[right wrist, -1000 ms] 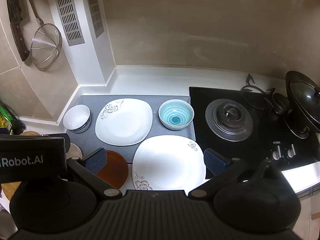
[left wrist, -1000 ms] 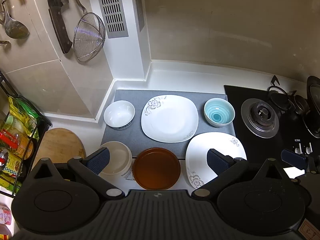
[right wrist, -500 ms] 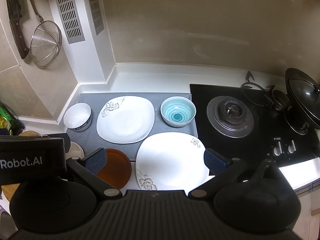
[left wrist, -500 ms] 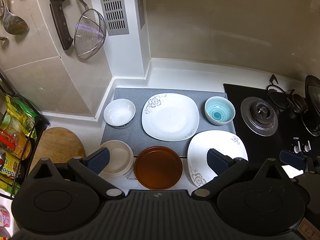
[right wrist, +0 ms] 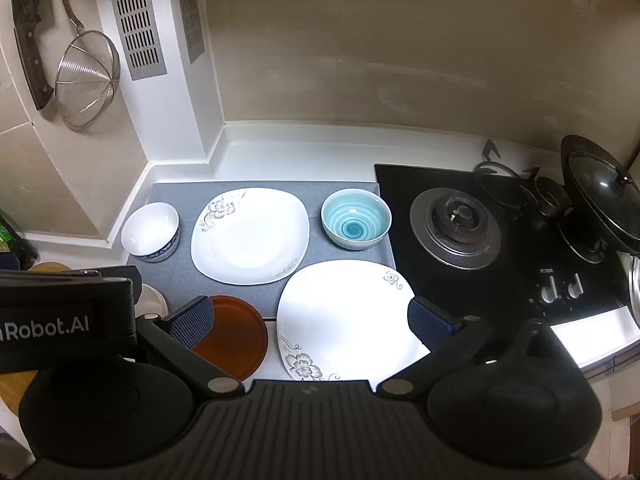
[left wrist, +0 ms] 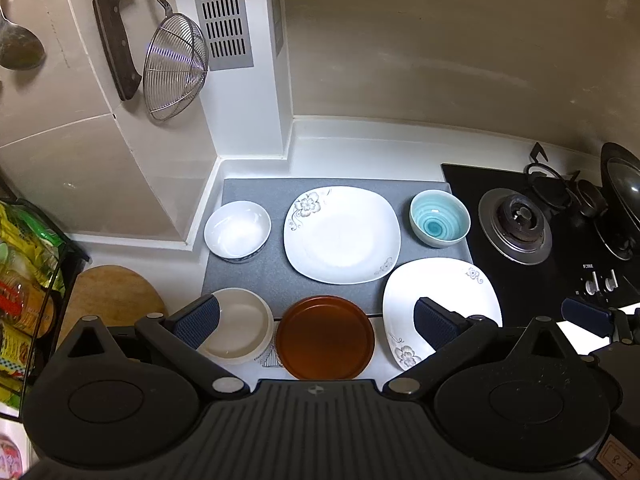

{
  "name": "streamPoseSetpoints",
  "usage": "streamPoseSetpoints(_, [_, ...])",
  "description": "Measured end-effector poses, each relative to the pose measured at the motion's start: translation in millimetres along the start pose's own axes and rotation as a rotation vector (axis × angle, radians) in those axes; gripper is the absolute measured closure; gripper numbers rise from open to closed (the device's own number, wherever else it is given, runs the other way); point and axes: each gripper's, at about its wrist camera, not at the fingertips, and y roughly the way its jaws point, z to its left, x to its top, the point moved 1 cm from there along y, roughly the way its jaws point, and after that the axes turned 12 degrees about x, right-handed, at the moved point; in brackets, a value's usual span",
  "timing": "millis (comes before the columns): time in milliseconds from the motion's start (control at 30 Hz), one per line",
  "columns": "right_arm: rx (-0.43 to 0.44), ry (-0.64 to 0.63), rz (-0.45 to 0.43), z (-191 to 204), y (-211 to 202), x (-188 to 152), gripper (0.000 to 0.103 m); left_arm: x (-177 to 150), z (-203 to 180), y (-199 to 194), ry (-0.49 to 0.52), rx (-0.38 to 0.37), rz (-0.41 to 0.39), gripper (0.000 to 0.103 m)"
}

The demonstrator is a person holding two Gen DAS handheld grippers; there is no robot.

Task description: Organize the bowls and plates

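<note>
Six pieces of crockery lie spread in two rows on and around the grey mat point(left wrist: 256, 280), none stacked, so sorting is judged not yet begun.

Far row, left to right:
- white bowl point(left wrist: 237, 229), upright on the mat's left edge;
- floral square plate point(left wrist: 342, 236), flat at mid-mat;
- blue-glazed bowl point(left wrist: 439, 219), upright at the mat's right edge, just beside the gas hob point(left wrist: 516, 229).

Near row, left to right:
- cream shallow bowl point(left wrist: 240, 324);
- brown round plate point(left wrist: 325, 338);
- second floral square plate point(right wrist: 348, 320), resting partly on the mat's near right corner and partly on the white counter point(left wrist: 360, 156).

The left gripper point(left wrist: 316, 318) hangs above the near row with fingers wide, holding nothing; the brown round plate lies in the line between its pads. The right gripper point(right wrist: 312, 320) is likewise spread wide and empty, centred over the second floral square plate. Both spans exceed the dish below, which suits an approach to a rim.

The matching shapes suggest the grouping: square plate onto square plate, bowls nested by size. The near plate overhangs the mat edge, which leaves a rim free for a pinch. The hob's proximity calls for care on the right side.

A wire skimmer point(left wrist: 176, 74) and cleaver point(left wrist: 114, 40) hang on the wall, well apart from the work.
</note>
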Motion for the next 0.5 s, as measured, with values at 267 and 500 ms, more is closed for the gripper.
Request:
streamPoseSetpoints(267, [-0.022,0.021,0.033,13,13,-1,0.0,3,10,20,0.029,-0.041,0.025,0.0])
streamPoseSetpoints(500, [-0.029,0.01,0.042,23,19,1,0.0,4,20,27,0.025,-0.048,0.025,0.0])
